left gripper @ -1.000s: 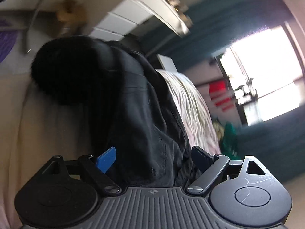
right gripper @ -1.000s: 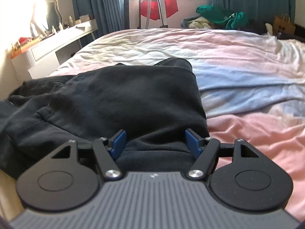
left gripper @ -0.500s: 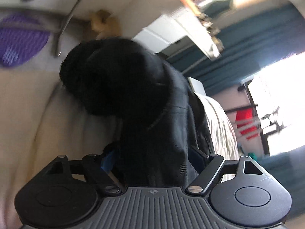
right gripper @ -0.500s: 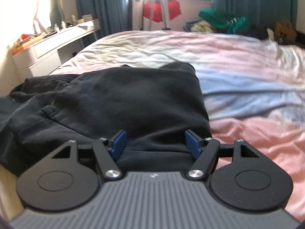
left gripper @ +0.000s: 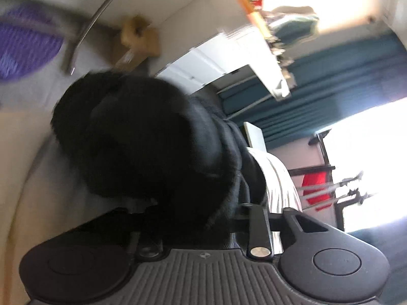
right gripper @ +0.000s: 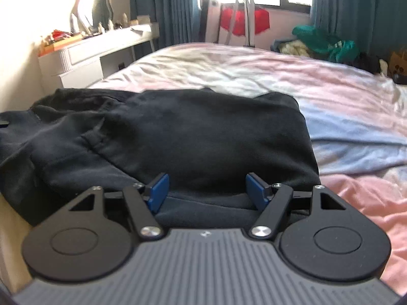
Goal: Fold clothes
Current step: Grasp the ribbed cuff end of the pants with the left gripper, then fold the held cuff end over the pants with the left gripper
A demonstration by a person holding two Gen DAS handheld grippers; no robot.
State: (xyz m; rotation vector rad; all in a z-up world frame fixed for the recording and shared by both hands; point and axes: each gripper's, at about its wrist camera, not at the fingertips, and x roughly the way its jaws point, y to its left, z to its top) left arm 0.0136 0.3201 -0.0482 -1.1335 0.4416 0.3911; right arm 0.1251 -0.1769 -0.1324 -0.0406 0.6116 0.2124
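A black garment point(right gripper: 203, 132) lies spread on the bed point(right gripper: 330, 96), its near hem under my right gripper point(right gripper: 207, 193). That gripper is open; its blue pads point(right gripper: 159, 190) stand wide apart just above the hem and do not pinch it. In the left wrist view a bunched, hanging part of the black garment point(left gripper: 152, 139) fills the middle. My left gripper point(left gripper: 193, 218) is closing on this bunch. Its fingers have swung close together and the fabric hides the pads.
A white desk point(right gripper: 101, 48) with clutter stands left of the bed. A pile of green clothes point(right gripper: 325, 43) and a red item point(right gripper: 244, 21) sit by the window and teal curtains. The pink and blue sheet right of the garment is bare.
My left gripper's jaws have swung in from wide apart onto the black fabric, and its blue pad is now hidden. The right gripper has drifted sideways along the hem, jaws unchanged.
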